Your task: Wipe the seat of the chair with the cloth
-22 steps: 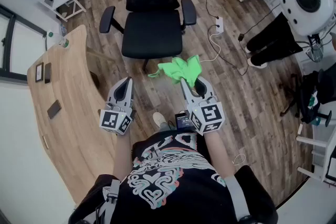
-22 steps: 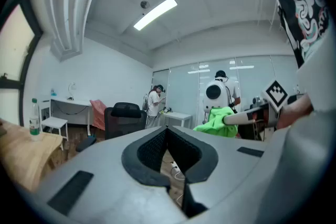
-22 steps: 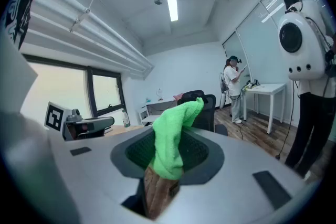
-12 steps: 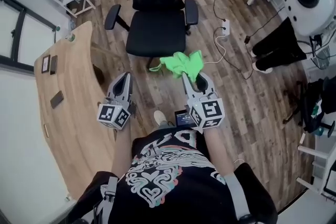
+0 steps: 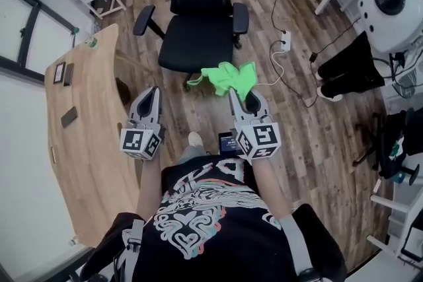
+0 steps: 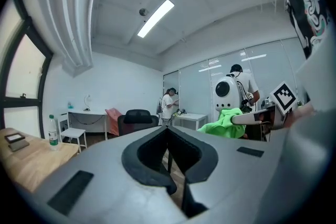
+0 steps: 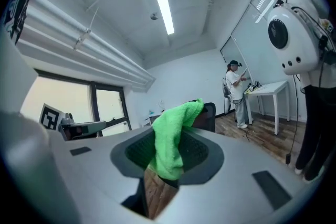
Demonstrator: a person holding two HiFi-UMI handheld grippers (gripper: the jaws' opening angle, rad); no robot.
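Right gripper (image 5: 242, 97) clamped on a fold of the green cloth (image 5: 228, 78), held near the chair seat (image 5: 195, 49) front edge. Left gripper (image 5: 149, 97) jaws together, empty. Cloth likely soft, light, floppy; best gripped bunched.

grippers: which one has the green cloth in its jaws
The right gripper: its jaws are shut on the green cloth. The left gripper has its jaws together with nothing between them.

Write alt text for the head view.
Seen from above, the right gripper holds a green cloth in front of a black office chair on a wood floor. The left gripper hangs empty, jaws together, beside a curved wooden desk.
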